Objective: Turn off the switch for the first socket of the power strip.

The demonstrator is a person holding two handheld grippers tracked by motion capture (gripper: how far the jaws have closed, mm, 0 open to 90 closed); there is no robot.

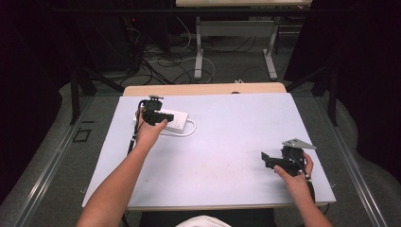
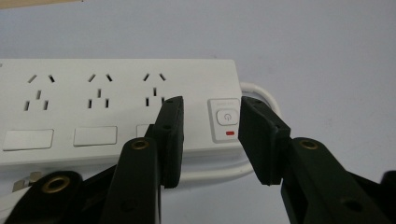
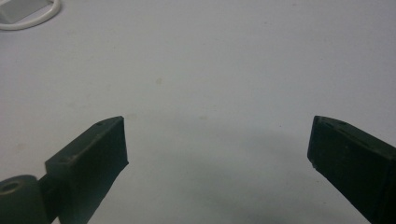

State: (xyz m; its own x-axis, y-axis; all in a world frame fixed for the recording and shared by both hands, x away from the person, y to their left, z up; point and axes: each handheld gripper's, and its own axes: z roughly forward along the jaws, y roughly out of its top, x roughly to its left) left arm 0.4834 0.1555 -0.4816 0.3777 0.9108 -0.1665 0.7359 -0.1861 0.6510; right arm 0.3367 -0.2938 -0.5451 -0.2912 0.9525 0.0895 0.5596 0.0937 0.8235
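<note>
Left tongs (image 2: 210,140) sit parted over the power strip's (image 1: 176,120) switch end, nr worktop's (image 1: 227,142) far-left corner, not gripping it. Right tongs (image 3: 217,149) released wide, hand resting nr front-right corner, forearm stretched fwd.

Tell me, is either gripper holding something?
Nothing is held. The left gripper stands open around the flat white plastic power strip's switch end; the right gripper is open.

We operate two black handheld grippers: the left gripper (image 2: 210,140) has brass-ringed pivot screws and a black cable; the right gripper (image 1: 270,159) carries a grey three-cornered plate. Forearms are bare.
</note>
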